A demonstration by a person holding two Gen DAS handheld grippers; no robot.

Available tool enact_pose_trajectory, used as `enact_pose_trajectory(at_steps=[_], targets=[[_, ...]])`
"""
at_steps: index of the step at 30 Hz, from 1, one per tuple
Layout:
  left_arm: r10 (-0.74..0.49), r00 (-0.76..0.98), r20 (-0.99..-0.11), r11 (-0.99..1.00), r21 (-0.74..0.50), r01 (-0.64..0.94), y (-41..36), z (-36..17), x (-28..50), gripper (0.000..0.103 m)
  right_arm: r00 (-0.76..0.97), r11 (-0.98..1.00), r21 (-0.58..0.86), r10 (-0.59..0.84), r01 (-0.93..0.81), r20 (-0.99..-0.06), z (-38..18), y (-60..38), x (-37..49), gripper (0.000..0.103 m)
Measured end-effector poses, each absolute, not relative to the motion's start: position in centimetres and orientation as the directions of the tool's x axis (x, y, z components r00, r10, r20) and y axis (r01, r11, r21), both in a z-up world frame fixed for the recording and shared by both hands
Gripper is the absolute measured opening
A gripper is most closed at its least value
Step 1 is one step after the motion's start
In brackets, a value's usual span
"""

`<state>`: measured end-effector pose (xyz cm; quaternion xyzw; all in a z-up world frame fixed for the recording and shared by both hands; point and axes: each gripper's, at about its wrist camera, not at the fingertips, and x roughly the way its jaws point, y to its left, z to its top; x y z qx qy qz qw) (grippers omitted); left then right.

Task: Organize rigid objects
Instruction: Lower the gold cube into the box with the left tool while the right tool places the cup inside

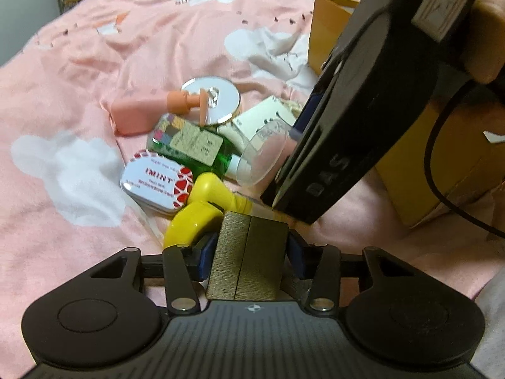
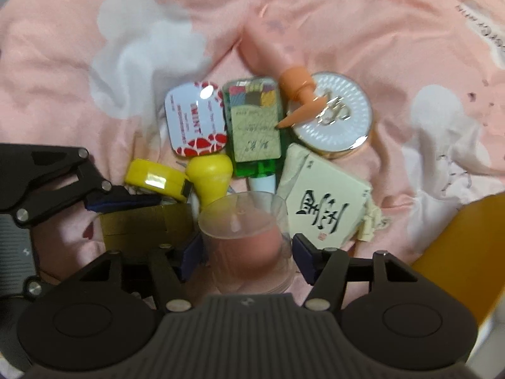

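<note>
Spreading across both views is a pink blanket (image 2: pixel 347 15) printed with white clouds. An orange cardboard box (image 1: pixel 442 164) sits at the right edge of the left wrist view. Low in the centre of that view the left claw (image 1: pixel 249 252) grips a gold rectangular block (image 1: pixel 249 259), pads pressed on its sides. Low in the centre of the right wrist view the right claw (image 2: pixel 246 252) straddles a clear pink candle jar (image 2: pixel 249 246); gaps show beside its pads. Above the jar cluster a round silver compact (image 2: pixel 334 117), a green bottle (image 2: pixel 255 126), a mint tin (image 2: pixel 195 120) and a yellow tape measure (image 2: pixel 154 180).
</note>
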<state>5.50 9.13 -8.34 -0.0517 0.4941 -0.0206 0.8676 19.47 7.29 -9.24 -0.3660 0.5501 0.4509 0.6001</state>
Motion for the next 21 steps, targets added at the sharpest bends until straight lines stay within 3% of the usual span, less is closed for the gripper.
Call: enact_pose_trajectory(at_steps=[11,21], targets=[[-0.012,0.674,-0.738,0.998,-0.054,-0.041,7.1,-2.9,4.4,0.052,0.097,0.463,0.093,0.37,-0.881,-0.924,-0.4,0.5,20.1,0.061],[-0.135,0.787,-0.602,0.988,-0.138,0.063,3.3,3.3,6.4,0.052,0.282,0.598,0.056,0.456,-0.8,-0.844,6.5,-8.0,20.3,0.061]])
